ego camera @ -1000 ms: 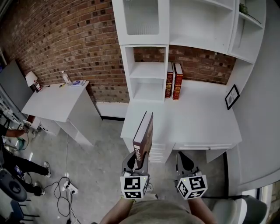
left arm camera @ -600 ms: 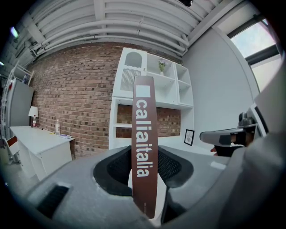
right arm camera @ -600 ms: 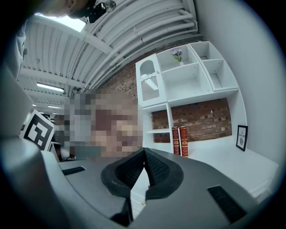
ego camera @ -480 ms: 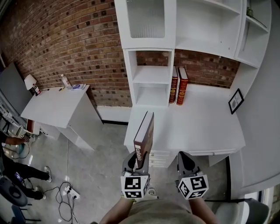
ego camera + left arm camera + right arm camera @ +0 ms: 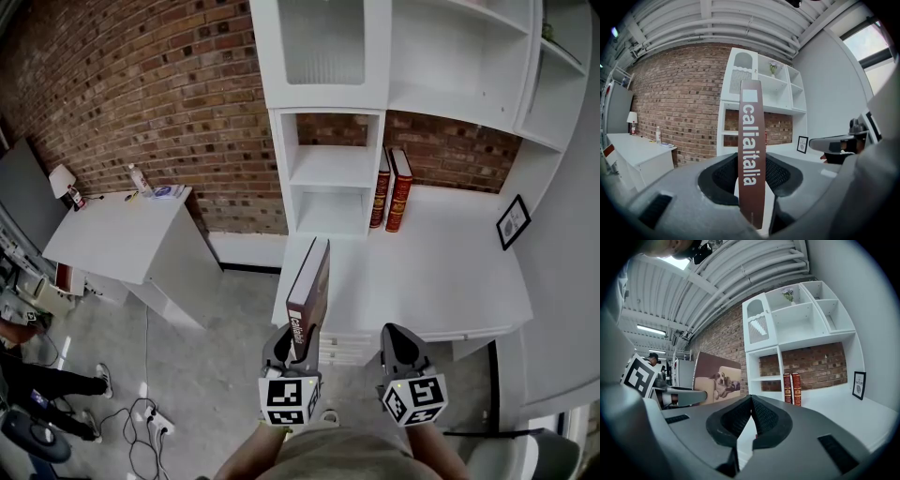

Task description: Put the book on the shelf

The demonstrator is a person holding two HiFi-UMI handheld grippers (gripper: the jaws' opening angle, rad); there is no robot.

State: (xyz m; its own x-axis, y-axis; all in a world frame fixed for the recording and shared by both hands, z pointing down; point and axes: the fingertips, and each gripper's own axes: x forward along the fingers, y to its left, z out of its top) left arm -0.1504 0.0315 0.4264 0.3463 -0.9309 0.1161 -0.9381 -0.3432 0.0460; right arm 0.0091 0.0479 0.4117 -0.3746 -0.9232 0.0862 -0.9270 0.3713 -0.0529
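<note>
Brown book (image 5: 309,295), upright with its spine facing the person, is clamped at its lower end between the jaws of the left gripper (image 5: 293,354), above the near edge of the white desk (image 5: 450,272). The right gripper (image 5: 398,349) has its jaws closed together, empty. Beyond, two red books (image 5: 392,190) stand beside the shelf unit (image 5: 328,169).

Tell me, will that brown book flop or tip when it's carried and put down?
Probably not floppy: the book stands straight though the left gripper pinches only its lower end. Tall and thin, it could tip over if stood alone. Its cover looks smooth, so it might slide.
</note>
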